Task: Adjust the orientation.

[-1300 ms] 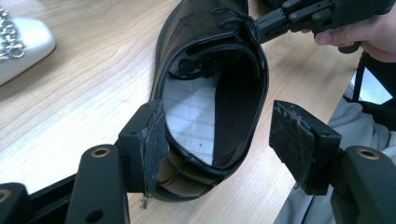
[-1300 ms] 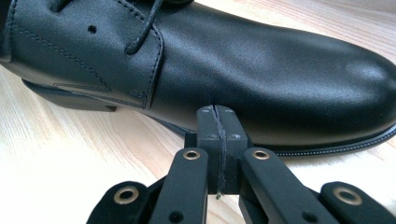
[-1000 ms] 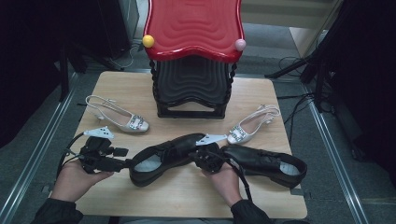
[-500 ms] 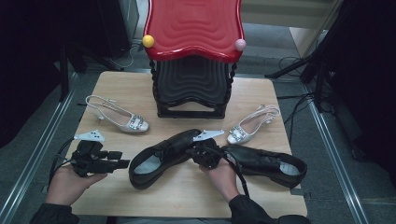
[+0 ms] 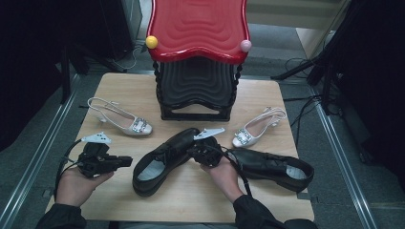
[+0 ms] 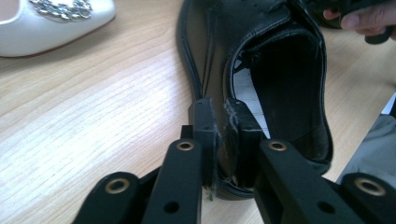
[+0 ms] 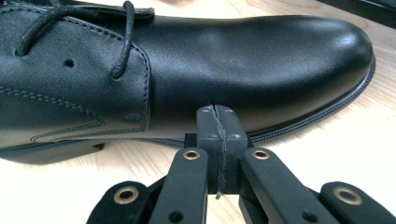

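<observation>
A black lace-up shoe [image 5: 162, 160] lies on the wooden table [image 5: 119, 90], heel toward me, and it shows again close up [image 6: 280, 74] [image 7: 196, 60]. My left gripper [image 5: 128, 161] [image 6: 222, 128] sits just left of its heel. Its jaws have just been closing to a thin slit, and I see nothing gripped between them. My right gripper [image 5: 193, 150] [image 7: 217, 119] is shut and empty, its tips against the side of this shoe near the toe. The matching black shoe [image 5: 272, 167] lies to the right of my right hand.
Two white slingback heels with jewelled buckles lie on the table, one at the left [image 5: 122, 119] [image 6: 51, 23] and one at the right [image 5: 258, 129]. A black stool stack [image 5: 196, 90] with a red top [image 5: 198, 28] stands at the far middle. Cables trail on the floor.
The left gripper's jaws have come together beside the shoe's heel, and that hand has barely shifted. The right hand and the shoes have stayed put.
</observation>
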Tool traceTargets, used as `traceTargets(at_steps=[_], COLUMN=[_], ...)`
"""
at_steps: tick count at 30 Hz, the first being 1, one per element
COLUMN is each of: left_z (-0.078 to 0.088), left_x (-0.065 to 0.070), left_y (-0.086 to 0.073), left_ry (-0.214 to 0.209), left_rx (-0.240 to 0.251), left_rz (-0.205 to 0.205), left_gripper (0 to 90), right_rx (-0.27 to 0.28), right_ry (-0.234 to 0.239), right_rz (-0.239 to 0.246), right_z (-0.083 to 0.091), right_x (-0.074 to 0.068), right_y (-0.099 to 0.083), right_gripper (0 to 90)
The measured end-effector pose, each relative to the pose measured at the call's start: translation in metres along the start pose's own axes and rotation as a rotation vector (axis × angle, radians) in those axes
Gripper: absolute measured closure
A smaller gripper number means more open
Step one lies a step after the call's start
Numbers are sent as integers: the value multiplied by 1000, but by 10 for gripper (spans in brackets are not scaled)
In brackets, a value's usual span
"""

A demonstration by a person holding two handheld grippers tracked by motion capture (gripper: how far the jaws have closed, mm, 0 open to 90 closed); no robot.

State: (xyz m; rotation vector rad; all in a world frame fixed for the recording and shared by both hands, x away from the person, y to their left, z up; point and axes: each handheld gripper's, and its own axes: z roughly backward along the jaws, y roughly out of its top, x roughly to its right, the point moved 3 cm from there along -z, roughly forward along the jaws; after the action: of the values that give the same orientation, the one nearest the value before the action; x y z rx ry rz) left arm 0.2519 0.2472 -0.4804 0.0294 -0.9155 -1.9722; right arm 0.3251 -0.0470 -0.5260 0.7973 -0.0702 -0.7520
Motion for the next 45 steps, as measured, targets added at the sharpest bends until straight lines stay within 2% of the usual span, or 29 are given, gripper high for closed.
traceTargets(at_steps=[2, 4, 9, 13, 17, 25, 32, 38, 40, 45], left_z=[-5, -8, -11, -14, -13, -24, -29, -30, -32, -32], left_x=[-1, -1, -4, -7, -9, -8, -4, -2, 1, 7], left_y=[-2, -3, -4, -6, -7, -7, -6, -6, -5, -4], left_ry=[-37, -37, -50, -43, -45, -37, -30, -32, -28, -54], left_rx=[1, -15, -11, -26, -22, -48, -68, -76, -82, -78], left_rz=[11, 9, 16, 15, 25, 12, 2, 2, -9, -15], left_gripper=[855, 855, 856, 856, 857, 854, 857, 866, 866, 863], right_rx=[4, 7, 9, 10, 18, 9, 7, 12, 13, 16], right_ry=[-1, -2, 4, 5, 14, 61, 116, 113, 105, 91], right_rz=[7, 12, 8, -2, 9, 38, 34, 37, 40, 31], right_z=[-2, -4, -7, -3, 1, 6, 9, 5, 5, 6], right_x=[0, -1, 0, -2, -7, -25, -37, -39, -38, -34], right_y=[2, 3, 4, 4, 5, 2, 1, 2, 2, 3], right_gripper=[900, 900, 900, 900, 900, 900, 900, 900, 900, 900])
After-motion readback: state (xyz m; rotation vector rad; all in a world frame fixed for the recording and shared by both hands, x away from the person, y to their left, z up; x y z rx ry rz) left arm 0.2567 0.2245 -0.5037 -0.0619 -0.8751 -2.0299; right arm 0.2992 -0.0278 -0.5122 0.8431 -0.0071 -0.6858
